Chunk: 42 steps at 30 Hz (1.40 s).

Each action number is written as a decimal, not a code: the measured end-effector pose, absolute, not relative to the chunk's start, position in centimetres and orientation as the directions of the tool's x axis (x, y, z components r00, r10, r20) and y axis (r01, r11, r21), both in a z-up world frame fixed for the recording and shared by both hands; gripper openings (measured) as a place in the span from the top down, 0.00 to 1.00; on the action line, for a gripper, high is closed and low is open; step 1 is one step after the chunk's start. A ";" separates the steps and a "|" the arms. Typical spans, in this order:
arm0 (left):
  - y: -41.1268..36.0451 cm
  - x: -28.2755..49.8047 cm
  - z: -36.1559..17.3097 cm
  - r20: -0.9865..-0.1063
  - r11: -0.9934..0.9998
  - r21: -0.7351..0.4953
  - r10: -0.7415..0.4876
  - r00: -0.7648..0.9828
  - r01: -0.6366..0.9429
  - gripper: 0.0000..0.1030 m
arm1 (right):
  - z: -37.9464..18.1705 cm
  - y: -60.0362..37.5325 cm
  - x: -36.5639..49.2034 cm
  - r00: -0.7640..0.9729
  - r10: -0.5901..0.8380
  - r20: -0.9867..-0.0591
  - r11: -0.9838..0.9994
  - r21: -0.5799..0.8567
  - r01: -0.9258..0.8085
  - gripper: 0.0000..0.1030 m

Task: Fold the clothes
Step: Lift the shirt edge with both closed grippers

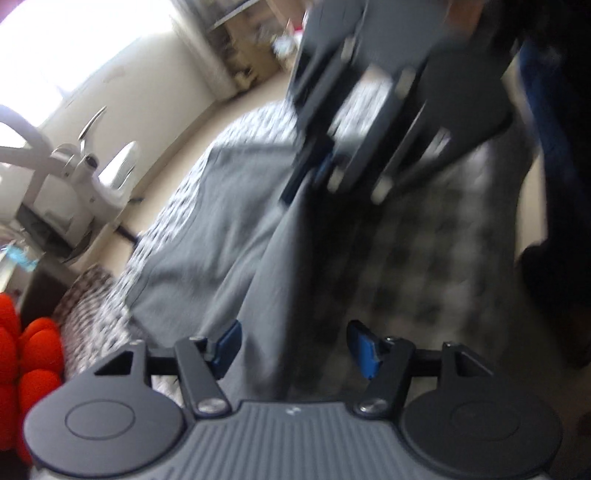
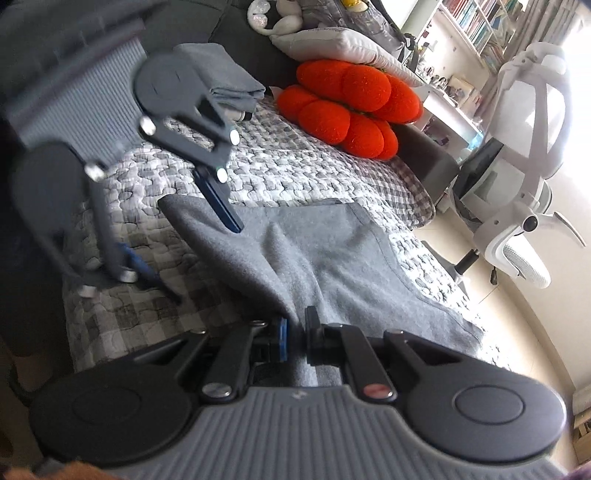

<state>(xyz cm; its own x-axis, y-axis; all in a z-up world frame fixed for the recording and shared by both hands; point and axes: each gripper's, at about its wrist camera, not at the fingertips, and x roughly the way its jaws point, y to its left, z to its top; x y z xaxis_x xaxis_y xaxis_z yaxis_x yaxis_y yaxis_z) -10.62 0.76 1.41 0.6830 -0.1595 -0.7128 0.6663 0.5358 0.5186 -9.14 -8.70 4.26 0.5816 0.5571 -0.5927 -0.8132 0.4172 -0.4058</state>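
Our right gripper (image 2: 293,332) pinches the grey garment (image 2: 332,258) at six o'clock to lift it; left gripper (image 1: 293,349) fingers gape, empty.

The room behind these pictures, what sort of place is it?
Most likely a bedroom or home study: a bed or daybed under a quilted checked cover, an orange cushion, a white office chair by a desk, and bookshelves.

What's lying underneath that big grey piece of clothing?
The grey garment lies on a grey-and-white patterned quilt, which shows around it. One edge is pinched in the right gripper. Whatever the quilt covers, and the patch under the cloth, stays hidden.
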 end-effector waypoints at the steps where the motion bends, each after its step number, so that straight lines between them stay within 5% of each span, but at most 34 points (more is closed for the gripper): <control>1: 1.0 -10.3 1.1 -0.714 0.541 0.526 -0.138 0.686 0.656 0.47 | 4.1 -8.8 -9.3 0.582 0.558 -0.592 0.414 -0.409 -0.813 0.92; 6: 3.0 -8.8 2.5 -0.724 0.639 0.455 -0.140 0.675 0.621 0.82 | 2.8 -9.4 -9.9 0.603 0.528 -0.599 0.375 -0.473 -0.798 0.90; 8: 3.7 -8.4 3.1 -0.730 0.668 0.421 -0.152 0.667 0.613 0.87 | 2.3 -10.0 -10.3 0.616 0.504 -0.605 0.361 -0.500 -0.787 0.89; 22: 4.7 -7.8 3.3 -0.742 0.692 0.378 -0.172 0.648 0.615 0.89 | 0.0 -14.5 -10.7 0.691 0.331 -0.642 0.391 -0.573 -0.720 0.93; 42: 7.6 -0.9 9.0 -0.685 0.864 0.145 -0.265 0.679 0.483 0.91 | 6.8 -16.0 -6.1 0.734 0.483 -0.478 0.635 -0.386 -0.669 0.94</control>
